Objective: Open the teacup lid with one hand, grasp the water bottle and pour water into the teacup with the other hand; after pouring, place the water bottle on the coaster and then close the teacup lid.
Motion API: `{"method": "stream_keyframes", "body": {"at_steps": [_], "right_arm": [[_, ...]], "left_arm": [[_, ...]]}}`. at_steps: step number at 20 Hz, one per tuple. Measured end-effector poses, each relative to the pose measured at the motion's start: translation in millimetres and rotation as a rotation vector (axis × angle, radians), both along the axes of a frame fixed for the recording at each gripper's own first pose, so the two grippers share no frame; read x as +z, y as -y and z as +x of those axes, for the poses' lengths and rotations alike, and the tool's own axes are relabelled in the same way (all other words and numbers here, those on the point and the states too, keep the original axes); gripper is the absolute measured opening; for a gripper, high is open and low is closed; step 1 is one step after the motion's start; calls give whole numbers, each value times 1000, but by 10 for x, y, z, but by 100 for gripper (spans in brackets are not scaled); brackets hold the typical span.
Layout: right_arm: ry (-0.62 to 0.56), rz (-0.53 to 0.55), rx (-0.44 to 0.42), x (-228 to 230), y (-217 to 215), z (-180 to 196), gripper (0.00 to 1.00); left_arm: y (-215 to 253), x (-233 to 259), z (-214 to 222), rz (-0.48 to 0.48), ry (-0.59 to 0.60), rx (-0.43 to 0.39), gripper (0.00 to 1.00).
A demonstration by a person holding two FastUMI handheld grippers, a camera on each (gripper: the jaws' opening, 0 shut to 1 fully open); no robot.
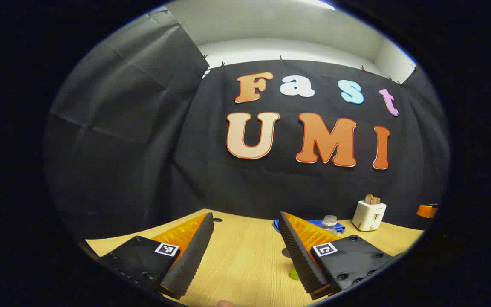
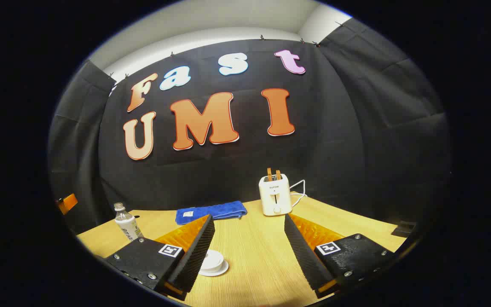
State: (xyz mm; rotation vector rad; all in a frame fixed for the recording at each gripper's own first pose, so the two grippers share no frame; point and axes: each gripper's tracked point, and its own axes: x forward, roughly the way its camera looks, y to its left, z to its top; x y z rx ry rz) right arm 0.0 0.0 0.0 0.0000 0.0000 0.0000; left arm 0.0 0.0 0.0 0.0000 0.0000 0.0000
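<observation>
In the right gripper view, a clear water bottle (image 2: 126, 224) stands upright at the table's far left. A low white teacup (image 2: 214, 261) with its lid on sits just ahead, partly hidden behind the left finger. My right gripper (image 2: 247, 249) hovers open over the table with nothing between its fingers. My left gripper (image 1: 245, 245) is open too and holds nothing. Past its right finger peeks the bottle's top (image 1: 330, 221). A sliver of green coaster (image 1: 293, 274) shows beside that finger.
A white toaster (image 2: 274, 195) with its cord stands at the back of the wooden table (image 2: 249, 238), and a folded blue cloth (image 2: 211, 211) lies left of it. The left gripper view has the toaster (image 1: 369, 214) at far right. An orange object (image 2: 67, 203) sits at the far left edge.
</observation>
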Motion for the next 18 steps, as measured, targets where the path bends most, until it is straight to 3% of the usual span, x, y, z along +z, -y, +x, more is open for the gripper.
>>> {"method": "stream_keyframes", "body": {"at_steps": [4,8,18], "right_arm": [[-30,-28,-24,-89,32,-2,98],[-34,-79,-51,-113,69,-14,98],[-82,-64,-31,-181,86,-35,98]], "left_arm": [[84,-144,53,-27,-76,-56,98],[113,-212,39,-6,-115,-71,98],[108,-326,44,29,-159,-78,98]]}}
